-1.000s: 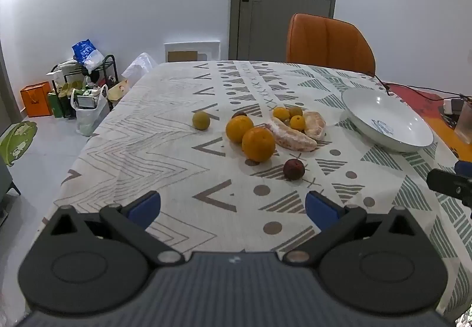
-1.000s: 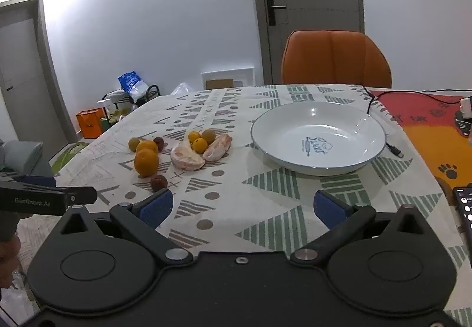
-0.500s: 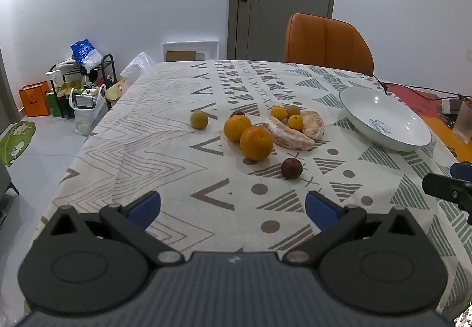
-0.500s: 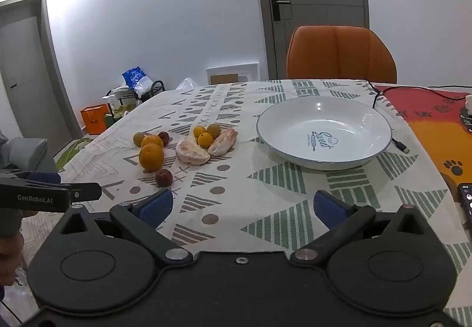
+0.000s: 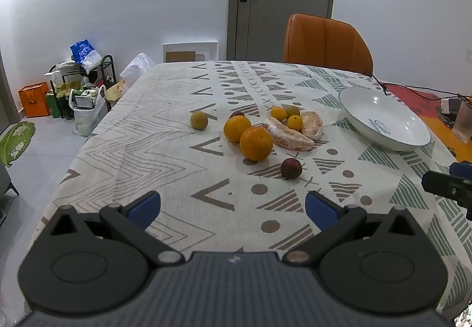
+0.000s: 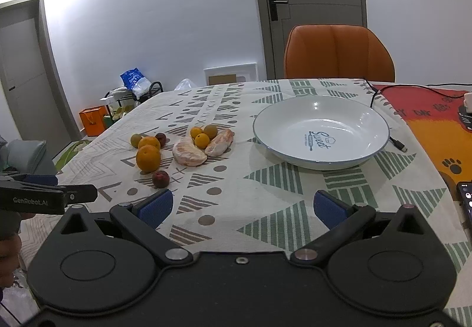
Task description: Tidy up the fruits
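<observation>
The right gripper (image 6: 241,207), blue-padded jaws spread wide, hangs over the patterned tablecloth (image 6: 265,188). Ahead sits a white shallow ceramic bowl (image 6: 321,132); to its left, round oranges (image 6: 148,158), peeled pomelo segments (image 6: 188,151) and a dark plum (image 6: 160,179).

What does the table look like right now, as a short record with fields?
plate: white plate, holds no fruit
fruit: all on the tablecloth, left of the plate
oranges: two, touching
pomelo pieces: two peeled
plum: nearest fruit, apart from the cluster
left hand-held gripper: open, holding nothing
right hand-held gripper: open, holding nothing
</observation>
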`<move>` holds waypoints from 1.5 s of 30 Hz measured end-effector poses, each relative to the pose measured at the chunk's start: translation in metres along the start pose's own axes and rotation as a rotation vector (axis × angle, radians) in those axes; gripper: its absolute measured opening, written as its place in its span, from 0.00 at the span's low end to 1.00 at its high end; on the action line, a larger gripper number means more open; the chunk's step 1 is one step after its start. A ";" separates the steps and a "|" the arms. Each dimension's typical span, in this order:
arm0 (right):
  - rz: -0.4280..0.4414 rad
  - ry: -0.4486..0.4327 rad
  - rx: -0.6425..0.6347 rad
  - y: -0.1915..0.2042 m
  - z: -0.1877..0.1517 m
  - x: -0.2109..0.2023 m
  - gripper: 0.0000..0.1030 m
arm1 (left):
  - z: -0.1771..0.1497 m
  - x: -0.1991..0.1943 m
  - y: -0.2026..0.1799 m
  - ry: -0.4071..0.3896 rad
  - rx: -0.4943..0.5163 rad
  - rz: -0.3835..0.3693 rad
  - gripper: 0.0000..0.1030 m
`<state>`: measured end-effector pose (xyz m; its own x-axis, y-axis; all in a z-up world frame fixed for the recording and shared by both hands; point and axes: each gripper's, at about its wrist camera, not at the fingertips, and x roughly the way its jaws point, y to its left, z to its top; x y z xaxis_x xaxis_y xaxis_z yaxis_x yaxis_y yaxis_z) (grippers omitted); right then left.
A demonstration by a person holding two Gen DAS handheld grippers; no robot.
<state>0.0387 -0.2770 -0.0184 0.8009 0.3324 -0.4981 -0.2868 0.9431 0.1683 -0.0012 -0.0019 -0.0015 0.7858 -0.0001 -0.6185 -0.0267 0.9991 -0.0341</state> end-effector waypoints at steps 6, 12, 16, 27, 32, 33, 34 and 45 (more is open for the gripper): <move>-0.001 0.000 -0.001 0.000 0.001 0.001 1.00 | 0.001 -0.001 0.000 -0.002 -0.001 -0.003 1.00; -0.008 0.003 -0.003 0.001 0.002 0.000 1.00 | 0.003 -0.003 0.002 -0.015 -0.007 -0.019 1.00; -0.015 0.005 -0.012 0.004 0.003 0.001 1.00 | 0.002 0.000 0.005 -0.018 -0.008 -0.034 1.00; -0.008 0.008 0.008 0.002 0.004 0.004 1.00 | 0.004 0.001 0.006 -0.018 -0.015 -0.028 1.00; -0.010 0.008 0.004 0.003 0.003 0.003 1.00 | 0.004 0.000 0.005 -0.021 -0.012 -0.028 1.00; -0.008 0.008 0.006 0.003 0.004 0.003 1.00 | 0.004 0.000 0.005 -0.021 -0.011 -0.028 1.00; -0.008 0.007 0.006 0.003 0.004 0.003 1.00 | 0.004 0.000 0.005 -0.020 -0.010 -0.028 1.00; -0.015 0.008 0.004 0.002 0.004 0.002 1.00 | 0.004 -0.001 0.004 -0.024 -0.007 -0.030 1.00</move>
<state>0.0422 -0.2742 -0.0155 0.8010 0.3181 -0.5071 -0.2726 0.9480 0.1641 0.0005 0.0020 0.0025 0.8007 -0.0295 -0.5984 -0.0065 0.9983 -0.0579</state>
